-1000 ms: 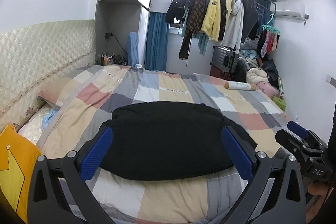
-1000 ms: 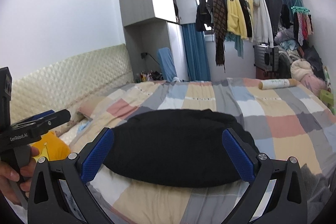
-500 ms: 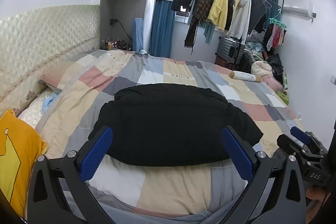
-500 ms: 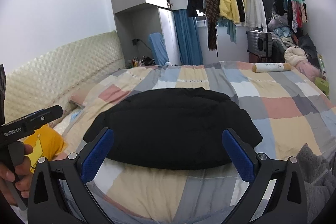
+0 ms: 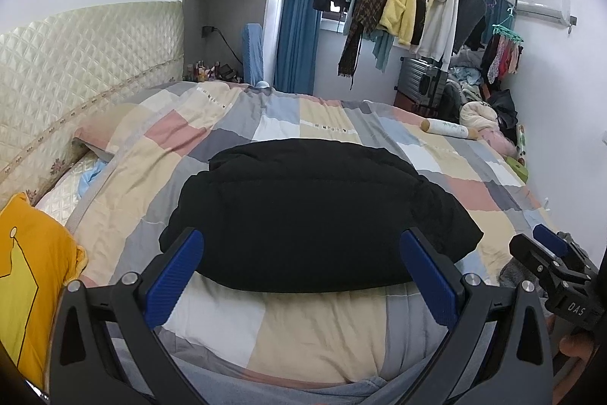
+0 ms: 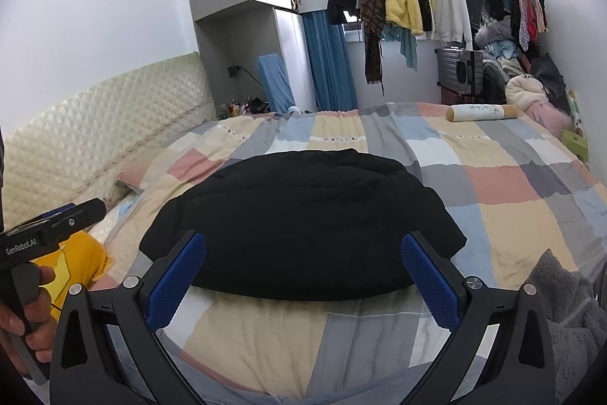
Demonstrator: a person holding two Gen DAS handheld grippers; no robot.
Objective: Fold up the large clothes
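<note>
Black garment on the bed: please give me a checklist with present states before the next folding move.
1. Left gripper open and empty: ok.
2. Right gripper open and empty: ok.
3. Black garment lies on the patchwork quilt, nothing on top: ok.
4. Garment already a compact bundle, another fold needed: cannot tell.
5. Yellow pillow and rolled white bolster apart from the garment: ok.
6. Grey fleece item lies close beside the right gripper, could snag: not ok.
</note>
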